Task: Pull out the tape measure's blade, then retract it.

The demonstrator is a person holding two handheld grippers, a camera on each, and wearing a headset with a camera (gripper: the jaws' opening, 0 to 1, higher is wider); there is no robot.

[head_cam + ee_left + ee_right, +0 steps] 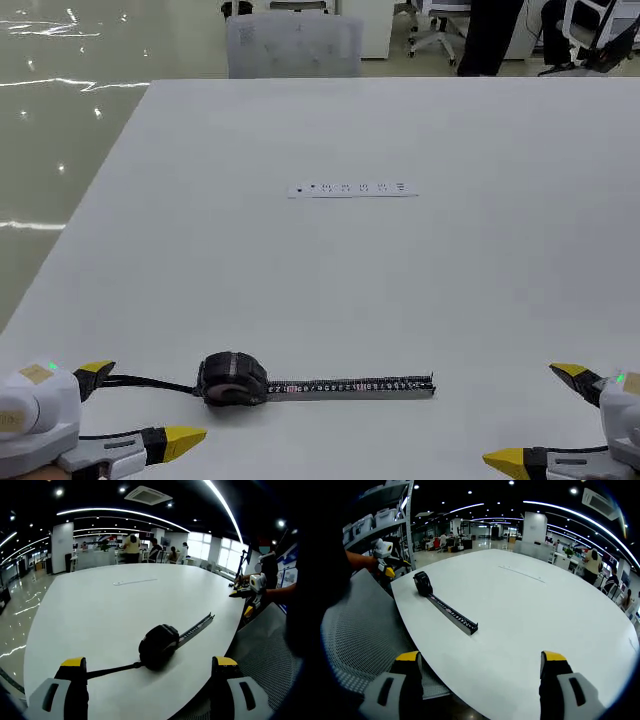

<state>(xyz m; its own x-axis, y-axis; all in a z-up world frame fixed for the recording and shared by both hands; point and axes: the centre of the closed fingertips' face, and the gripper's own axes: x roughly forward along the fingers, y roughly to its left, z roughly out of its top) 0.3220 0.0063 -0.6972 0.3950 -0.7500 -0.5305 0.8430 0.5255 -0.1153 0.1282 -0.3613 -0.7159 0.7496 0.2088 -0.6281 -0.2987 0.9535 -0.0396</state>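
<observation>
A black tape measure [232,379] lies near the front edge of the white table [350,270], its blade [350,386] pulled out to the right and lying flat. A black wrist strap [150,381] trails from its case to the left. My left gripper [140,405] stands open just left of the case, around the strap's end, touching nothing. In the left gripper view the tape measure [159,645] sits ahead between the yellow-tipped jaws. My right gripper [545,415] stands open at the front right, apart from the blade's tip [470,626].
A white strip with printed marks [352,189] lies at the table's middle. A grey chair [293,42] stands at the far edge, with office chairs [440,25] behind. A glossy floor [60,100] lies to the left.
</observation>
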